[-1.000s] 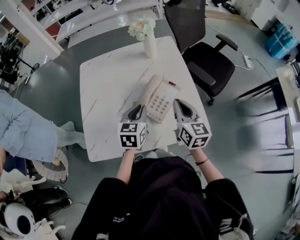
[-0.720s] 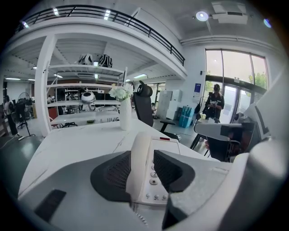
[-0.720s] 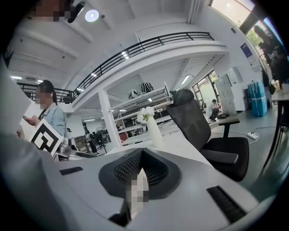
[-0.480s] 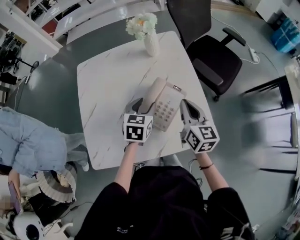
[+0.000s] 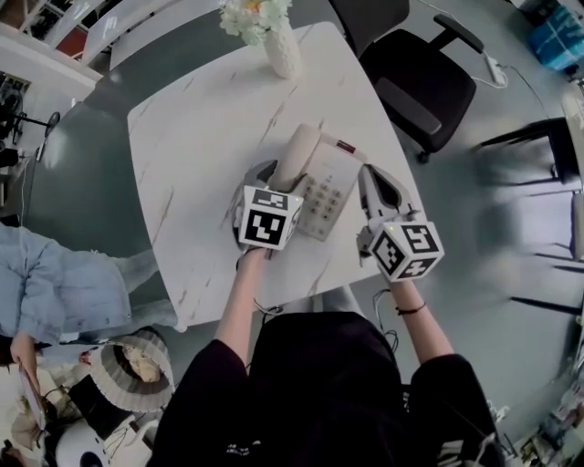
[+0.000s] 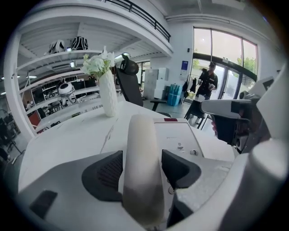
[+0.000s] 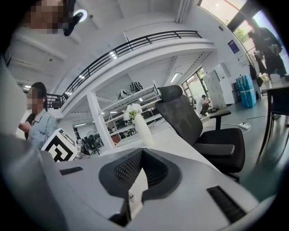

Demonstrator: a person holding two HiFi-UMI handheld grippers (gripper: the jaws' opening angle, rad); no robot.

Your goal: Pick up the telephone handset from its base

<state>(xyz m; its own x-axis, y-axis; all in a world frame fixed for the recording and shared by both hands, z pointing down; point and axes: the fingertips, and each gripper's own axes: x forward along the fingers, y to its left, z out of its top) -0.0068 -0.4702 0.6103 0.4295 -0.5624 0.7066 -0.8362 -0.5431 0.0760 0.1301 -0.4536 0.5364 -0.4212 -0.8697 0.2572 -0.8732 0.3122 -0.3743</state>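
Grey floor (image 5: pixel 82 173), white marble table (image 5: pixel 201 119), black office chair (image 5: pixel 424 87) — tall windows (image 6: pixel 226 45).

In the head view the left gripper (image 5: pixel 271 179), its jaws just now opening around the handset (image 5: pixel 298 150), is covering the handset's near end; the picture's far edge is cutting off the flowers (image 5: pixel 251 13).

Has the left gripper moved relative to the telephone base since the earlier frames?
Yes. The left gripper has advanced from the near corner of the telephone base. Its jaws have just been opening and now straddle the handset unclamped.
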